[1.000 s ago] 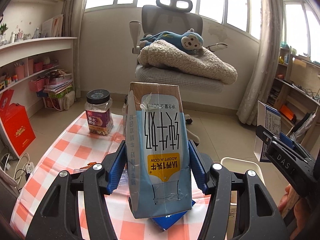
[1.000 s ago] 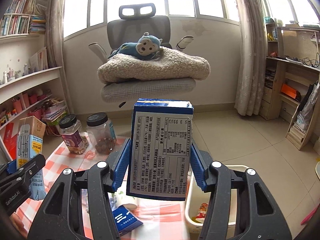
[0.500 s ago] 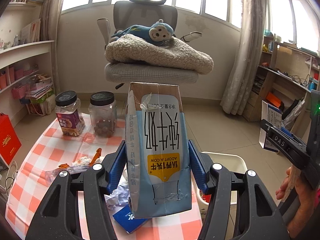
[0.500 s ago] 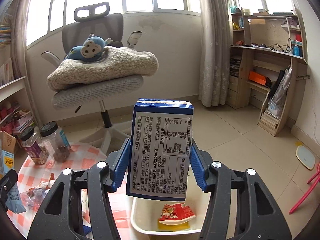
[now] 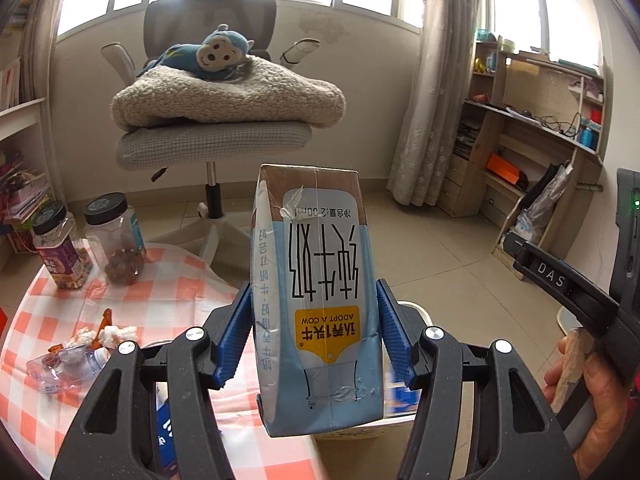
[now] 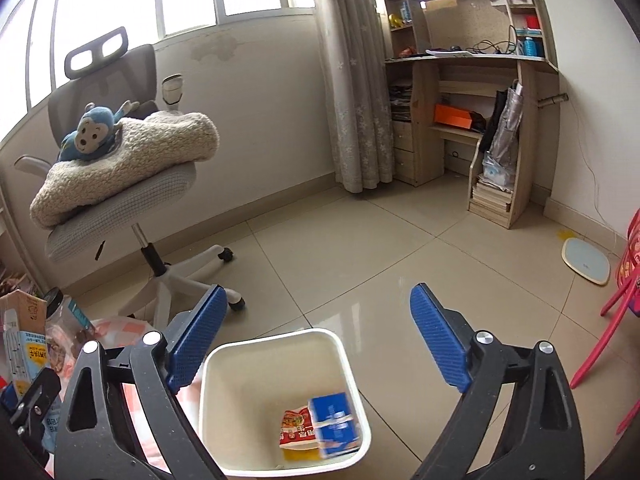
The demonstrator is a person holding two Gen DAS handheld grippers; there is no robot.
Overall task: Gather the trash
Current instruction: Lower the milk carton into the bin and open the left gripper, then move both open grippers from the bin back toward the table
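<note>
My left gripper [image 5: 314, 332] is shut on a blue and white milk carton [image 5: 316, 296], held upside down above the table edge. The carton also shows at the left of the right wrist view [image 6: 20, 340]. My right gripper [image 6: 318, 340] is open and empty, directly above a cream trash bin [image 6: 276, 356] on the floor. Inside the bin lie a blue box [image 6: 334, 424] and a red snack wrapper [image 6: 296, 428]. The bin's rim [image 5: 416, 308] peeks out behind the carton in the left wrist view.
A table with an orange checked cloth [image 5: 52, 320] holds two jars [image 5: 60, 248], a crushed plastic bottle [image 5: 68, 364], tissue scraps and a blue packet [image 5: 166, 432]. A grey office chair [image 6: 120, 184] with blanket and plush monkey stands behind. Shelves [image 6: 472, 120] are at the right.
My right gripper has opened and let go of the blue box, which now lies in the bin. My left gripper has swung right with the carton, toward the bin.
</note>
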